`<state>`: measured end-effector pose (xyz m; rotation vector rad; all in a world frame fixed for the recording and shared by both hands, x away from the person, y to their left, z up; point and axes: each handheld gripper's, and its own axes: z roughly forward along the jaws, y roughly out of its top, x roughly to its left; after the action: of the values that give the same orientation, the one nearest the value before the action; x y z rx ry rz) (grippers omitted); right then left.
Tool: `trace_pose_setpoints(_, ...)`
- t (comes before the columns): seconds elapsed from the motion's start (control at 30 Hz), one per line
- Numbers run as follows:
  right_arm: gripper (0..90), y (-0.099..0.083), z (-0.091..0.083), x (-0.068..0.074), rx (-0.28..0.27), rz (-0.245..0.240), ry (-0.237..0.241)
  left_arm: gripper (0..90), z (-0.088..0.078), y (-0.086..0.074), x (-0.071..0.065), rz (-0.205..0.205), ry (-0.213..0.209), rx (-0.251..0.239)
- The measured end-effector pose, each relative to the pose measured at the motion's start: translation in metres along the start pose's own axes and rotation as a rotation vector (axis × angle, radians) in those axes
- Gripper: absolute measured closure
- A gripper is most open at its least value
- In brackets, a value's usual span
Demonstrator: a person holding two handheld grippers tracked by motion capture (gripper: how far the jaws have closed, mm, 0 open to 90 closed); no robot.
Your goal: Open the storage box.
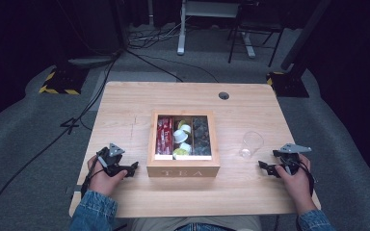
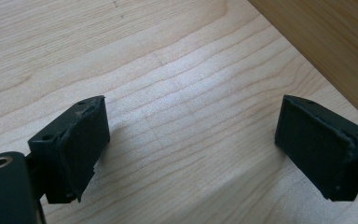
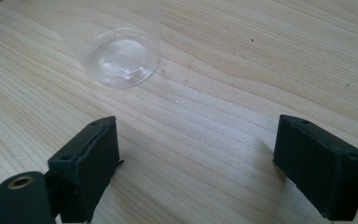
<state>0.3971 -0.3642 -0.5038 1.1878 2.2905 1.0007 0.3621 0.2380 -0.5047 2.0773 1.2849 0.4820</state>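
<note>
While both handheld black grippers, left gripper (image 1: pixel 134 168) and right gripper (image 1: pixel 262 166), rest released, a clear plastic cup (image 1: pixel 250 144) stands beside the square wooden tea box (image 1: pixel 183 169).

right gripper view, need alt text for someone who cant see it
A clear plastic cup stands upright on a light wooden table, just ahead of the right tool. The tool's two black jaws rise from the bottom edge, wide open, with bare wood between them and nothing held.
</note>
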Motion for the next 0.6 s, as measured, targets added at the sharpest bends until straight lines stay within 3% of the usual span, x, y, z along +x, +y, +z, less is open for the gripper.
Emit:
trace_pose_setpoints(0.1,13.9,0.000,0.000,0.000,0.000,0.000,0.000,10.9,0.000,0.000,0.000,0.005,0.000,-0.003)
trace_pose_setpoints(0.33,13.9,0.000,0.000,0.000,0.000,0.000,0.000,21.8,-0.006,0.004,-0.001,0.014,-0.018,-0.004)
trace_pose_setpoints(0.6,13.9,0.000,0.000,0.000,0.000,0.000,0.000,26.5,-0.033,0.020,-0.013,0.051,-0.062,-0.046)
